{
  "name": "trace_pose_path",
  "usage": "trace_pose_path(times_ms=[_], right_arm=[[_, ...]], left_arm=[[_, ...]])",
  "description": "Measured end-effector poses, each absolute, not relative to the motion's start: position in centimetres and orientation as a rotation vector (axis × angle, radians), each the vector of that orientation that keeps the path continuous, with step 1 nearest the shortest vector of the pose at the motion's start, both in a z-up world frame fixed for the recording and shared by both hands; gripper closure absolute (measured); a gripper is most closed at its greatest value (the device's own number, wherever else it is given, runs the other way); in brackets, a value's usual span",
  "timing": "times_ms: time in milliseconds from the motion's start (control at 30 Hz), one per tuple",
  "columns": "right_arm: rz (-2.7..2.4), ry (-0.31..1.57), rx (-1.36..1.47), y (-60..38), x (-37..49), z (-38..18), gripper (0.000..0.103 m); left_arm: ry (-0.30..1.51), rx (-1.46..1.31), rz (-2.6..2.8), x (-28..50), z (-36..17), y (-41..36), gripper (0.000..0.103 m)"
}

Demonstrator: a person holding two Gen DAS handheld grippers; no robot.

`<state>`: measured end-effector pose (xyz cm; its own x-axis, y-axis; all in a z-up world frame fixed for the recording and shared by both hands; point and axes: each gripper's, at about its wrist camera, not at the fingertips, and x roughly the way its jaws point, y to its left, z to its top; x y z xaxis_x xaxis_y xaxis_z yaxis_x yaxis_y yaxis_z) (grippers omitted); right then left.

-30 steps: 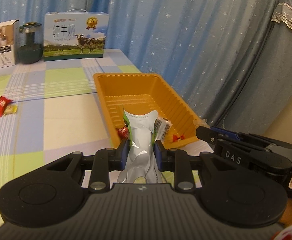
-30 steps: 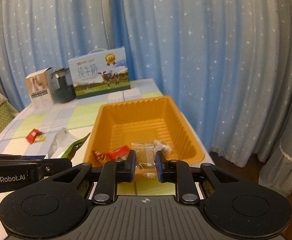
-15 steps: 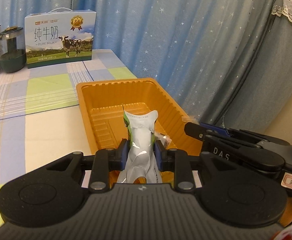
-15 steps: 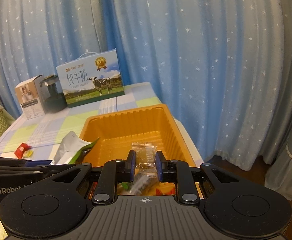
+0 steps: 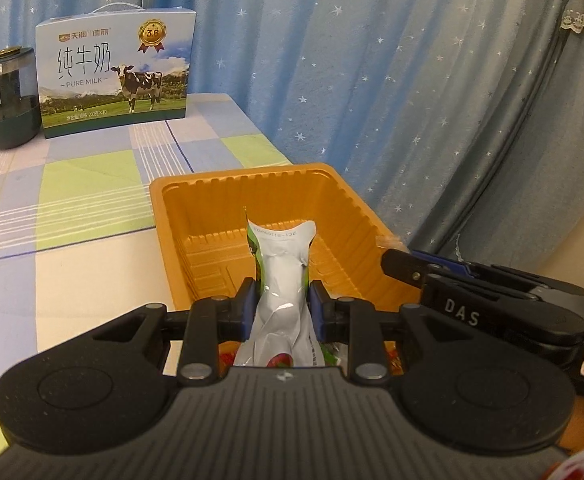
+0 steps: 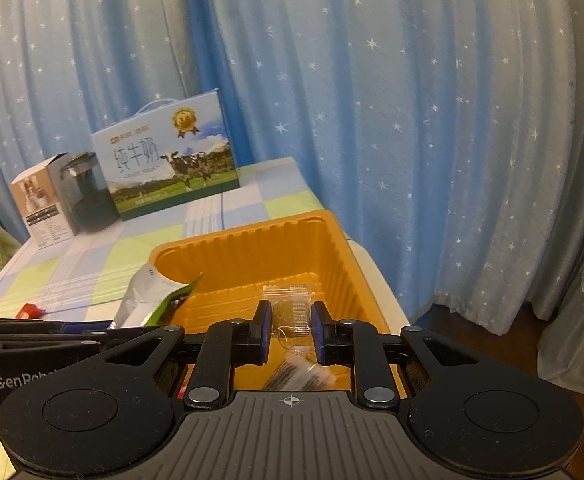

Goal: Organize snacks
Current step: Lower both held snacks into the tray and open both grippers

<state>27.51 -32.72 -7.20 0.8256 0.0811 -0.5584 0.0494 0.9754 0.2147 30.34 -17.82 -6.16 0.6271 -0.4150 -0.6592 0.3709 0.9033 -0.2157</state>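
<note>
The left gripper (image 5: 281,306) is clamped on a silver-and-green pouch (image 5: 281,276), held upright over the near end of the orange tray (image 5: 247,182), which sits at the table's (image 5: 91,280) right edge. The right gripper (image 6: 291,332) pinches a clear packet (image 6: 292,312) over the same end of the tray, just beside the left one, and other wrappers show in the tray beneath both, too hidden to identify. At the table's far edge stand a milk box (image 5: 115,74), a dark jar (image 5: 9,100) and a small carton (image 6: 41,200), with a red candy (image 6: 29,311) lying well left of the tray.
</note>
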Motion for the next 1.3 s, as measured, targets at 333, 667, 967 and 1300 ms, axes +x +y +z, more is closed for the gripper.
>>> trace_pose_path(times_ms=[333, 667, 967, 1300], right_arm=[[0.019, 0.609, 0.260, -33.3, 30.2, -7.9, 0.082], [0.027, 0.631, 0.285, -33.3, 30.9, -8.5, 0.082], [0.049, 0.636, 0.312, -33.1, 31.0, -8.6, 0.082], [0.068, 0.630, 0.321, -32.6, 30.8, -8.5, 0.081]], left_arm=[[0.777, -0.044, -0.443, 33.3, -7.3, -18.3, 0.078], [0.759, -0.060, -0.422, 34.3, -7.7, -17.8, 0.070], [0.757, -0.053, -0.406, 33.6, -7.4, -16.5, 0.070], [0.741, -0.048, -0.399, 33.1, -6.8, -16.0, 0.070]])
